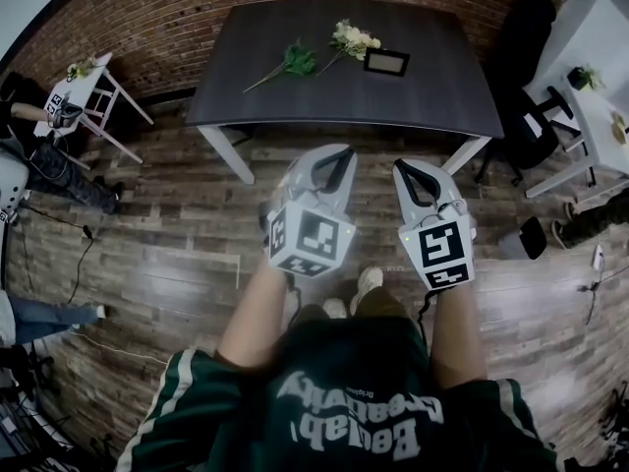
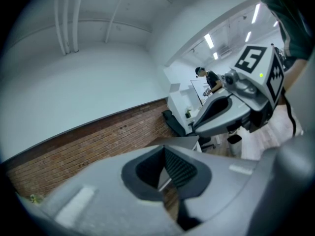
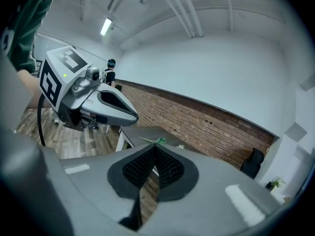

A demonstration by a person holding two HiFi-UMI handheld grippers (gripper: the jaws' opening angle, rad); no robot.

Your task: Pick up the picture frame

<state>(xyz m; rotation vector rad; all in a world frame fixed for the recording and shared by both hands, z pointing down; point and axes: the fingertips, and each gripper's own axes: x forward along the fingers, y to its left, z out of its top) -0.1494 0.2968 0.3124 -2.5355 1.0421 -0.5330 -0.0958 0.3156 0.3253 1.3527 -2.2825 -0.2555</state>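
Observation:
The picture frame (image 1: pixel 386 62), small with a dark border, lies on the dark table (image 1: pixel 295 101) to the right of a white flower bunch (image 1: pixel 353 38) and a green sprig (image 1: pixel 295 62). Both grippers hang over the wooden floor in front of the table, well short of the frame. My left gripper (image 1: pixel 339 152) is shut with nothing in it; in its own view the jaws (image 2: pixel 164 150) meet. My right gripper (image 1: pixel 404 166) is likewise shut and empty (image 3: pixel 153 146). In the right gripper view, the table corner (image 3: pixel 142 132) and the sprig (image 3: pixel 157 141) show past the tips.
A white side table (image 1: pixel 93 91) stands at the left by the brick wall. A black chair (image 1: pixel 528 116) and a white desk (image 1: pixel 604 62) stand at the right. A seated person's legs (image 1: pixel 54 170) and cables lie at the left. The holder's shoes (image 1: pixel 369 285) are below the grippers.

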